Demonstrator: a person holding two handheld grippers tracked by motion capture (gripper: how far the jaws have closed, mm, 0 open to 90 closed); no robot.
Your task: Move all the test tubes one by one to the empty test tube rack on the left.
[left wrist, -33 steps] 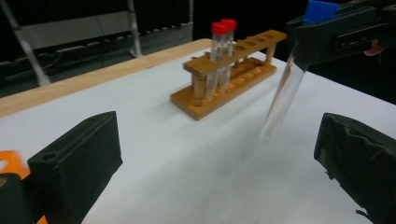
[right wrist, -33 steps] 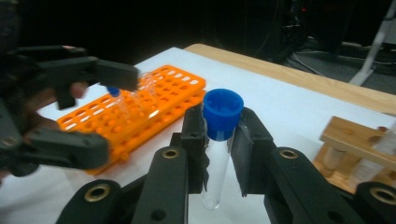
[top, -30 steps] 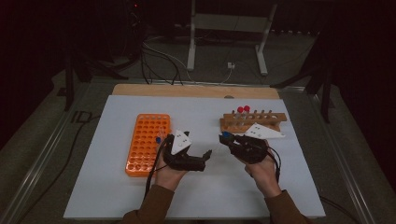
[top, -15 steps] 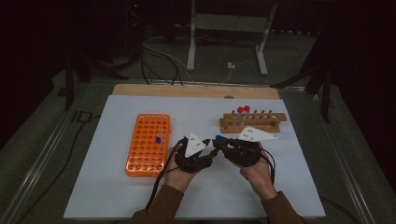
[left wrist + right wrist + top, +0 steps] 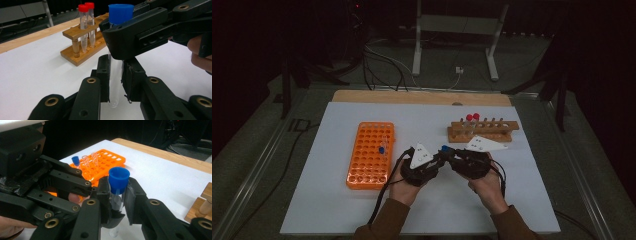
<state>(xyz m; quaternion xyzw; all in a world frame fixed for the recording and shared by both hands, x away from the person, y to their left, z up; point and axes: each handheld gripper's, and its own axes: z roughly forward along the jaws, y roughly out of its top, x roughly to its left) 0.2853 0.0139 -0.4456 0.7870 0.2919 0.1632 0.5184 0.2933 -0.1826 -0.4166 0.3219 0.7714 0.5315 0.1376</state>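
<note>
Close to the near edge of the desk, around its middle, two hands meet, each with black hinged tongs of matte plastic with brass rivets. Between them stands a clear, round-bottomed tube with a blue screw cap, upright and off the white desk surface. The right tongs are clenched on the tube just under its cap, their padded inner faces pressed against the smooth wall. The left tongs sit around the lower part of the tube; their jaws flank it closely, with a thin gap visible at one side in the left gripper view, so whether they actually press on it I cannot tell. In the high view the left tongs and right tongs nearly touch, each topped by a grey three-cornered plate.

Farther out, toward the left edge, lies an orange plastic rack, a flat rectangular grid of round holes, carrying a second blue-capped tube and a couple of clear open ones. Toward the right and farther still, a wooden rack made of two slats on turned pegs holds two clear tubes with red caps at its left end. Along the far edge runs a bare strip of pale wood.
</note>
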